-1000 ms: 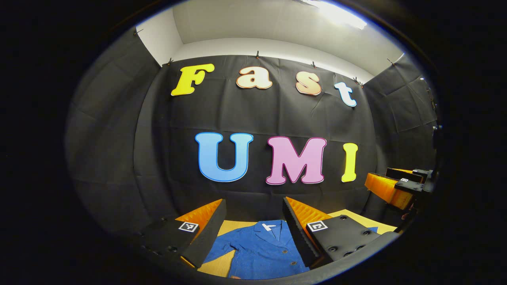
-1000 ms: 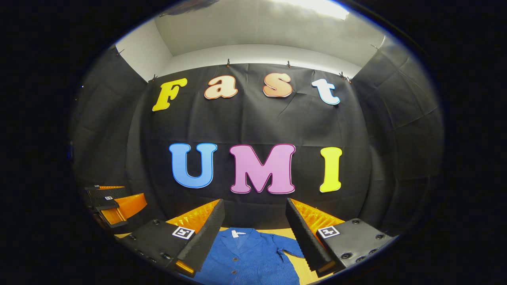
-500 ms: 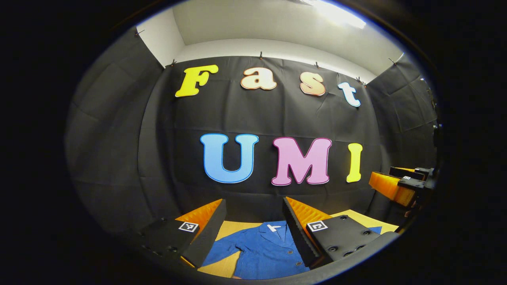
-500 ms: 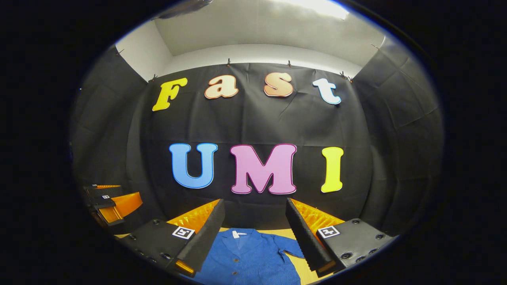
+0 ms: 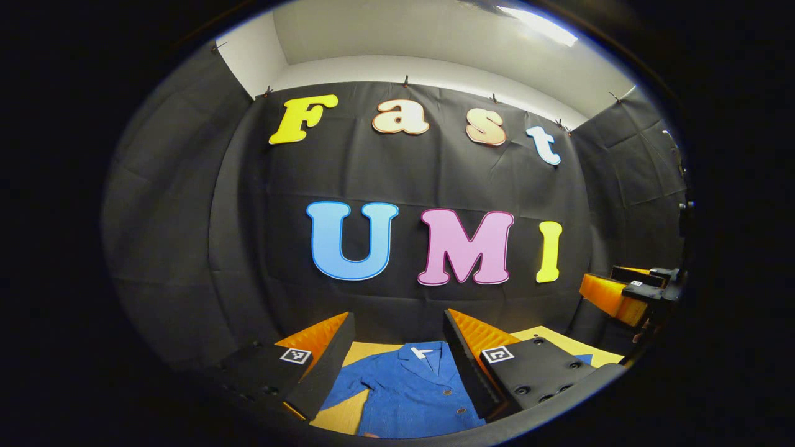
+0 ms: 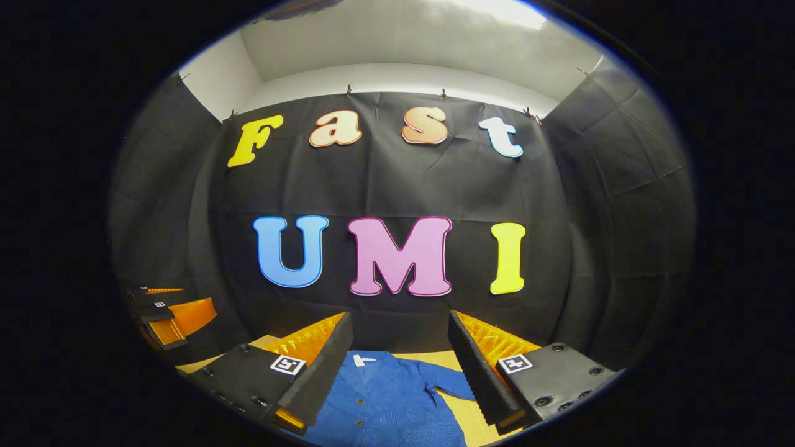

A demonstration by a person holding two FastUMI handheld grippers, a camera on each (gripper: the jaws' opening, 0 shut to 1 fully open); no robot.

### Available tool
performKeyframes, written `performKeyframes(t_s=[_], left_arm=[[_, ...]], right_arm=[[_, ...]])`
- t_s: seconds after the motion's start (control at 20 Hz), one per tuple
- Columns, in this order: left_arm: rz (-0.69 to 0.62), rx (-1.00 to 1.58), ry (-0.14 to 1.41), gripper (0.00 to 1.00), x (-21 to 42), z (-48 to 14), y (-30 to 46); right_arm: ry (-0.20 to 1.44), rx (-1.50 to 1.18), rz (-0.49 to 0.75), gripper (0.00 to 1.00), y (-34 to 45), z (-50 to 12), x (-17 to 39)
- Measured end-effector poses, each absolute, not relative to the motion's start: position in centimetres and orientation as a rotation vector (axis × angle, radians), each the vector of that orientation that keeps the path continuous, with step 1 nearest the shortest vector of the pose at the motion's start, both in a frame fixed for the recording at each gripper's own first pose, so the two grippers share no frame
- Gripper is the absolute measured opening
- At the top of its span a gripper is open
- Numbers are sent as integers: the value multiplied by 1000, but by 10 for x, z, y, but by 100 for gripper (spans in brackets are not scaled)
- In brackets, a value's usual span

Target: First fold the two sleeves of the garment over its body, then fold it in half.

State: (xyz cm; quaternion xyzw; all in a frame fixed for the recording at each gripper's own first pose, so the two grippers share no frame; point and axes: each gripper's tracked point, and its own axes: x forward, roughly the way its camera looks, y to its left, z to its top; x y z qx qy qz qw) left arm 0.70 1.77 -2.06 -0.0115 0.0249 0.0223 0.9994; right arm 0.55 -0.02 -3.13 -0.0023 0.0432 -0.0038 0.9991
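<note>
Both grippers are hovering above a yellow tabletop (image 5: pixel 363 354), where a blue buttoned jacket (image 5: pixel 413 388) is lying flat with its collar toward the far wall and its sleeves spread outward, unfolded. The left gripper (image 5: pixel 397 351) and the right gripper (image 6: pixel 400 347) are each holding their fingers wide apart, gripping nothing, with the jacket lying below each gap. Each gripper is also appearing at the edge of the other's view.

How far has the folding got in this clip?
Nothing looks folded yet: the blue garment lies flat on the yellow table, collar away, with its sleeve spread out to the side. Nothing is in hand; the left gripper and right gripper are open above it. Both sleeve folds and the halving are left.
</note>
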Motion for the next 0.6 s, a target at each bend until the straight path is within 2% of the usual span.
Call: performKeyframes(t_s=[0.6], left_arm=[[40, -31, 73, 82, 13, -23, 9]], right_arm=[[198, 69, -26, 97, -12, -68, 9]])
